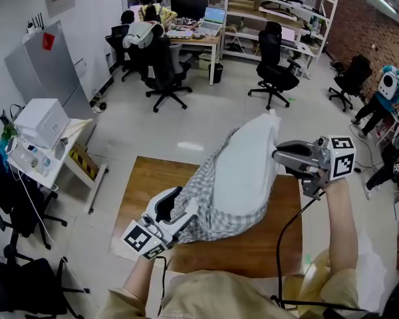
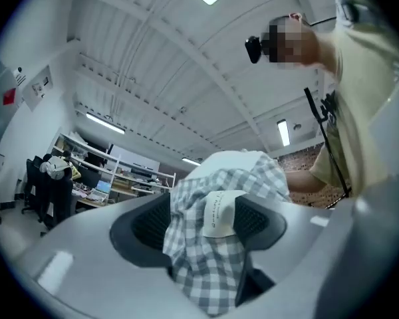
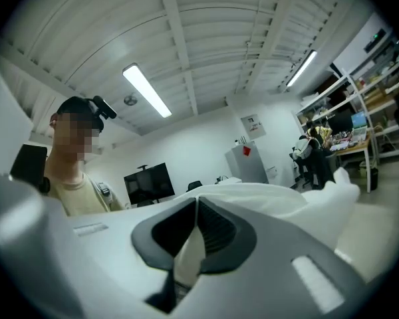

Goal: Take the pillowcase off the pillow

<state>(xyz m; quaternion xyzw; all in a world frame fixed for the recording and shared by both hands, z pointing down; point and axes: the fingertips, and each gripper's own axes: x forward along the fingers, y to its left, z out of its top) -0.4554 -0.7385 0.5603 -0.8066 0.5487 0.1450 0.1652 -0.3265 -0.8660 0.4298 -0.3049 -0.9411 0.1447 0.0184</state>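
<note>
A white pillow (image 1: 249, 165) stands half out of a grey-and-white checked pillowcase (image 1: 203, 208) over the wooden table (image 1: 146, 178). The case is bunched round the pillow's lower left part. My left gripper (image 1: 186, 210) is at the case's lower left edge. In the left gripper view its jaws (image 2: 206, 218) stand apart, with the checked pillowcase (image 2: 209, 271) and its white label (image 2: 219, 212) lying loosely between them. My right gripper (image 1: 279, 157) is at the pillow's upper right side. It (image 3: 196, 228) is shut on a fold of the white pillow (image 3: 266, 195).
Black office chairs (image 1: 163, 68) (image 1: 276, 72) and a desk with laptops (image 1: 196, 35) stand beyond the table. A low white cart with a white box (image 1: 43, 128) is at the left. People (image 1: 386, 92) are at the far right. A black cable (image 1: 282, 244) hangs from my right gripper.
</note>
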